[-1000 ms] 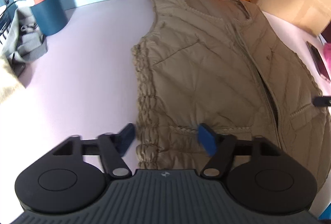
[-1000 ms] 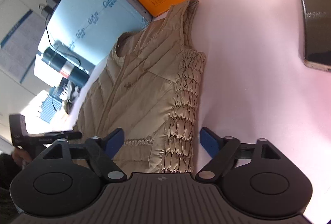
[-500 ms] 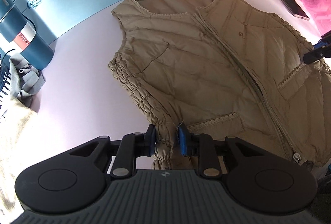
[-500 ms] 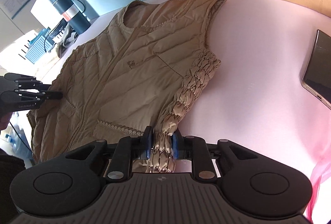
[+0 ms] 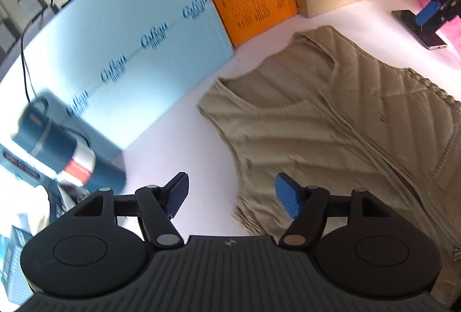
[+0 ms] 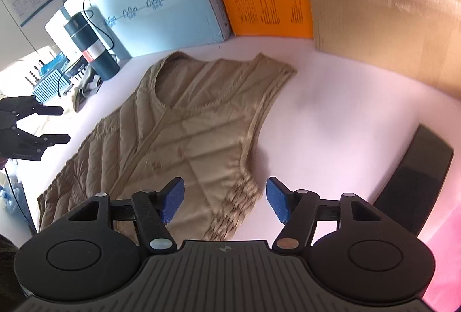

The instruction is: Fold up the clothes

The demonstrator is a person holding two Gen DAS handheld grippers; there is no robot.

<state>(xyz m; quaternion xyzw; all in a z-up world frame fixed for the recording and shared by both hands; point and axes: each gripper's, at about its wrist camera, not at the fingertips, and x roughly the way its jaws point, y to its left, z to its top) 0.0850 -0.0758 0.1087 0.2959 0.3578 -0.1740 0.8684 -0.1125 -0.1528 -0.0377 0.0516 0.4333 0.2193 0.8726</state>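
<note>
Both the left gripper and right gripper have just let go and lifted, jaws opening with nothing between, so the vest lies flat on the worktop, toward twelve o'clock, not folded yet.

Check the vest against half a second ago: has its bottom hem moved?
Yes. The vest hem has been folded up toward the collar, nearer the blue box; both tools, left and right, are opening, empty.

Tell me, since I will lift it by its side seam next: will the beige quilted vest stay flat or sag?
The vest probably sags: it lies limp, with gathered, crinkled sides. Its puffy quilting suggests lightness. The smooth shell may slip from narrow pads.
</note>
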